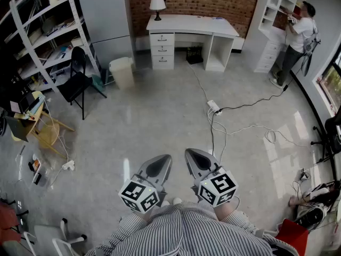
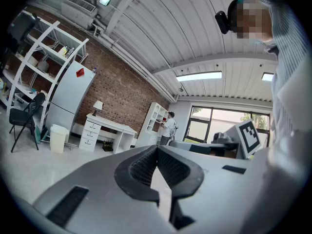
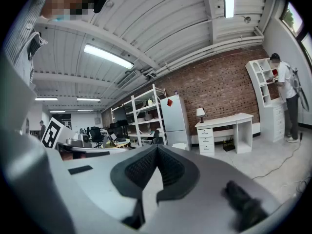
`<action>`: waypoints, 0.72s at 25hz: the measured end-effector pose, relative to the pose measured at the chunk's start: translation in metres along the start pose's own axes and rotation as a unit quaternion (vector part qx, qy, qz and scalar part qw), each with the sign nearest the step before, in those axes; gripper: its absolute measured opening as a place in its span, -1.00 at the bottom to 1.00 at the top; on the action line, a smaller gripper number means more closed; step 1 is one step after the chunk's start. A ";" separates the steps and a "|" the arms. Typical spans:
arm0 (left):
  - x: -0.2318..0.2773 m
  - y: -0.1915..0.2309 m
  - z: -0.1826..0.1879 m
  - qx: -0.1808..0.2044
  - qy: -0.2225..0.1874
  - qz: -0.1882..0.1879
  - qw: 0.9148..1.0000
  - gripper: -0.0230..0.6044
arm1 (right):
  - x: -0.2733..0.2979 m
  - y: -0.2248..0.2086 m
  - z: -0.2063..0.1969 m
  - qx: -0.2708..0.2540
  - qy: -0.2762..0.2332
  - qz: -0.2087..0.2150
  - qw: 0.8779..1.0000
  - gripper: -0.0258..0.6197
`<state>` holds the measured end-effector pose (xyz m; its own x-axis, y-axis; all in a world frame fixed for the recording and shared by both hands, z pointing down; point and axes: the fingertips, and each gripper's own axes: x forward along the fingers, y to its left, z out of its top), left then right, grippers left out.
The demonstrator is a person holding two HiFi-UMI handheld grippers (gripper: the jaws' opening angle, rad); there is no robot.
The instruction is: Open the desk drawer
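Holding left gripper [image 1: 160, 165] and right gripper [image 1: 196, 160] before me, jaws pressed together, empty; desk drawers [image 1: 162, 50] stand well apart, closed.

No writing, label or number can be read.

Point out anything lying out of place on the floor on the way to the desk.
A power strip lies mid-floor with loose cables snaking from it across the path toward the desk. It looks like a trip hazard; nothing seems spilled or broken.
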<state>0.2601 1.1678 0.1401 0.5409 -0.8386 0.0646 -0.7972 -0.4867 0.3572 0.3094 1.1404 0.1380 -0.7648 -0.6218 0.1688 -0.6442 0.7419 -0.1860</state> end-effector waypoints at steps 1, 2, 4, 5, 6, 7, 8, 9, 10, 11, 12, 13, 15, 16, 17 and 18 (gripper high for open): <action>0.003 -0.001 -0.002 -0.003 0.001 0.000 1.000 -0.89 | -0.001 -0.002 0.001 -0.002 0.000 0.000 1.000 -0.87; 0.006 -0.002 -0.005 -0.005 0.003 -0.001 1.000 -0.89 | -0.001 -0.004 0.001 -0.006 0.001 0.001 1.000 -0.87; 0.009 -0.001 -0.009 -0.007 0.008 -0.003 1.000 -0.89 | -0.001 -0.003 0.000 -0.020 0.006 0.005 1.000 -0.87; 0.008 0.000 -0.012 -0.006 0.012 -0.005 1.000 -0.89 | 0.000 -0.001 -0.001 -0.030 0.011 0.008 0.999 -0.87; 0.007 0.000 -0.014 -0.005 0.014 -0.007 1.000 -0.89 | 0.000 0.002 -0.004 -0.038 0.016 0.011 0.999 -0.87; 0.006 0.000 -0.016 -0.003 0.016 -0.009 1.000 -0.89 | 0.000 0.004 -0.006 -0.044 0.021 0.014 0.999 -0.87; 0.005 0.000 -0.016 -0.001 0.017 -0.009 1.000 -0.89 | 0.000 0.005 -0.007 -0.046 0.023 0.015 0.999 -0.87; 0.005 -0.001 -0.016 0.002 0.017 -0.009 1.000 -0.89 | 0.000 0.005 -0.008 -0.045 0.024 0.015 0.999 -0.87; 0.006 -0.001 -0.016 0.006 0.018 -0.008 1.000 -0.89 | 0.000 0.005 -0.008 -0.044 0.024 0.014 0.999 -0.87; 0.007 -0.001 -0.015 0.009 0.018 -0.008 1.000 -0.89 | 0.000 0.003 -0.009 -0.043 0.025 0.013 0.999 -0.87; 0.007 0.000 -0.014 0.010 0.018 -0.008 1.000 -0.89 | 0.001 0.003 -0.009 -0.041 0.025 0.010 0.999 -0.87; 0.006 0.001 -0.013 0.010 0.019 -0.008 1.000 -0.89 | 0.003 0.002 -0.009 -0.038 0.025 0.006 0.999 -0.87; 0.002 0.004 -0.013 0.007 0.019 -0.010 1.000 -0.89 | 0.004 0.004 -0.010 -0.027 0.018 -0.006 0.999 -0.87; -0.001 0.005 -0.015 0.007 0.019 -0.011 1.000 -0.89 | 0.005 0.006 -0.010 -0.020 0.011 -0.011 1.000 -0.87; -0.003 0.007 -0.017 0.006 0.020 -0.010 1.000 -0.89 | 0.005 0.008 -0.010 -0.013 0.003 -0.013 1.000 -0.87; -0.004 0.009 -0.018 0.004 0.020 -0.010 1.000 -0.89 | 0.005 0.009 -0.009 -0.006 -0.003 -0.013 1.000 -0.87</action>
<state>0.2556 1.1717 0.1602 0.5665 -0.8185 0.0957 -0.7886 -0.5047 0.3513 0.2993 1.1462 0.1463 -0.7481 -0.6419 0.1680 -0.6634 0.7288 -0.1696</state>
